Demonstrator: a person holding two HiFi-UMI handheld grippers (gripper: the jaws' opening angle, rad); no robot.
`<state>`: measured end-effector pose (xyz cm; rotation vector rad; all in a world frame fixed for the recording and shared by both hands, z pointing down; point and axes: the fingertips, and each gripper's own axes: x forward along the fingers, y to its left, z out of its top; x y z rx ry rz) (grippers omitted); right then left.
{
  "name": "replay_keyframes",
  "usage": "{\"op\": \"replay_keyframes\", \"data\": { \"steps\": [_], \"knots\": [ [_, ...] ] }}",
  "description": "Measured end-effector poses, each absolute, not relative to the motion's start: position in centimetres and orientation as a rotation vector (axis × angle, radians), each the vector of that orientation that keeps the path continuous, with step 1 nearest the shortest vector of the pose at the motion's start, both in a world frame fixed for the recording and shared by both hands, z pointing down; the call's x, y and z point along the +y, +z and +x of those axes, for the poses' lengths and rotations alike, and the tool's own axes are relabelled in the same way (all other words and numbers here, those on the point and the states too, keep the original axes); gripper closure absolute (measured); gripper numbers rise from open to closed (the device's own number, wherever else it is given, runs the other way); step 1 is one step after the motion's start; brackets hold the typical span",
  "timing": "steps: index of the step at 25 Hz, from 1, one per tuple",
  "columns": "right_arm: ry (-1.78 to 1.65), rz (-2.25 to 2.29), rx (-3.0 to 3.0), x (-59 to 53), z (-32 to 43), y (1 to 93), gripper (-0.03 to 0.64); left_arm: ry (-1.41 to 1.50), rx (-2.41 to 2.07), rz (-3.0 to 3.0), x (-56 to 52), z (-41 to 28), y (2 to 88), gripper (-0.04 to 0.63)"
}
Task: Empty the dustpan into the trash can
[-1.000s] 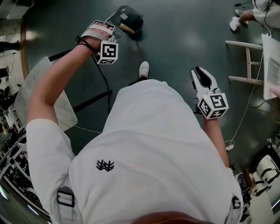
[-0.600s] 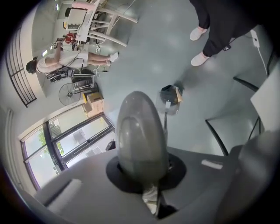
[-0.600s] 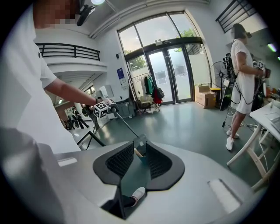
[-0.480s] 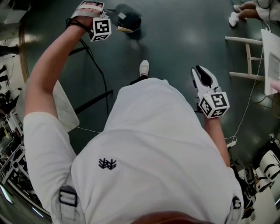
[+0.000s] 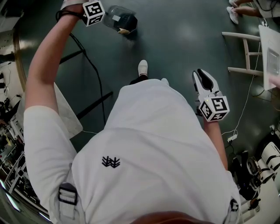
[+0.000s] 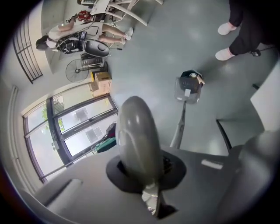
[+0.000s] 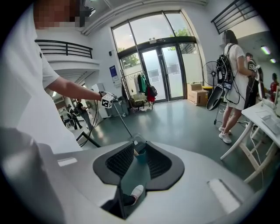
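Clear dustpan (image 6: 186, 92) in outstretched left gripper (image 6: 171, 141); right gripper (image 5: 204, 81) low, jaws apart.

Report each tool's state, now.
Left tool: closed on the dustpan handle.
Right tool: open, holding nothing.

Dark green-grey floor (image 5: 183, 39), clear greyish dustpan (image 5: 113, 12), dark teal trash can (image 5: 129, 21), white T-shirt (image 5: 153, 144) with small black emblem (image 5: 111, 162), white shoe (image 5: 143, 68), black-and-white square markers on the white, black-padded right tool (image 5: 202, 76), white chair (image 5: 245, 52).
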<state>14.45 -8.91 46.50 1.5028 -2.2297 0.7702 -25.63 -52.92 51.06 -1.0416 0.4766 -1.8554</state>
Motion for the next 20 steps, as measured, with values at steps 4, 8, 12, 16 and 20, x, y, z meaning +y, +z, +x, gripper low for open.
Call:
{"op": "replay_keyframes", "data": {
  "steps": [4, 8, 12, 16, 20],
  "knots": [
    [0.778, 1.509, -2.219, -9.5, 13.3, 46.2, 0.538, -1.895, 0.542, -1.09, -53.6, -27.1, 47.8, 0.538],
    [0.773, 1.503, -2.222, -10.3, 12.4, 45.8, 0.538, -1.916, 0.594, -1.1, -54.6, -29.1, 46.4, 0.538],
    [0.763, 1.494, -2.232, -11.3, 11.7, 45.7, 0.539, -1.922, 0.649, -1.124, -54.8, -30.8, 45.1, 0.538],
    [0.746, 1.463, -2.256, -12.1, 11.5, 45.7, 0.54, -1.934, 0.694, -1.124, -54.4, -31.6, 43.4, 0.538],
    [0.722, 1.423, -2.294, -13.0, 9.7, 45.1, 0.54, -1.97, 0.74, -1.107, -53.3, -34.6, 40.8, 0.538]
  ]
}}
